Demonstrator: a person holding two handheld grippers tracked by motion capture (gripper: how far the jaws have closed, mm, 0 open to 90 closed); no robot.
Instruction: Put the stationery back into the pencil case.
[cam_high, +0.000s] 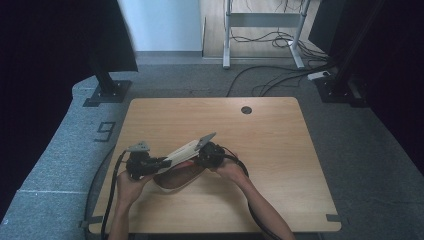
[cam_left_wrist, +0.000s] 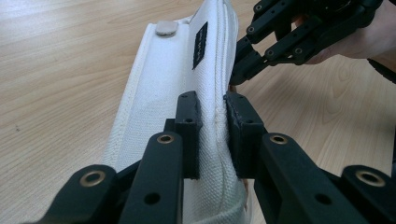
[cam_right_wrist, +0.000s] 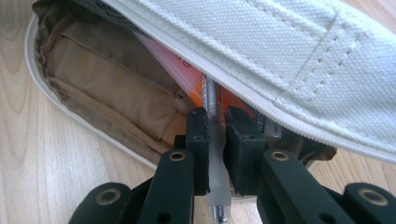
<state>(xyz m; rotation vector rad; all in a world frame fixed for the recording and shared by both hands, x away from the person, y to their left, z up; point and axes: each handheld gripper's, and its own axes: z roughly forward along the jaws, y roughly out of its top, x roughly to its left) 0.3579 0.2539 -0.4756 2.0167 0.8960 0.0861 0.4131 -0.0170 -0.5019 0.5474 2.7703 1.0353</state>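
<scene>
Nearest the person's edge of the wooden table (cam_high: 280, 165), two forearms come up to a white canvas pencil case (cam_high: 184, 151), which sits near the table's middle, a little toward the person's side. The case lies open, its white lid flap lifted and its brown fabric lining (cam_right_wrist: 107, 88) spread on the wood beneath. At the case's left end the left gripper (cam_left_wrist: 212, 135) has its jaws clamped together on the raised white flap, pinching the fabric along its stitched edge; a small black label (cam_left_wrist: 200, 45) and a pale snap button (cam_left_wrist: 166, 28) sit farther up that flap. At the case's right end the right gripper (cam_right_wrist: 215, 144) is closed on a clear-barrelled pen (cam_right_wrist: 217, 154), whose frosted grip is squeezed between the pads with its tip pointing back toward the hand. The pen's far end reaches into the case under the zip edge, beside orange items (cam_right_wrist: 198, 91) tucked against the lining. Beyond the case, a round cable hole (cam_high: 246, 110) sits near the table's far edge.
</scene>
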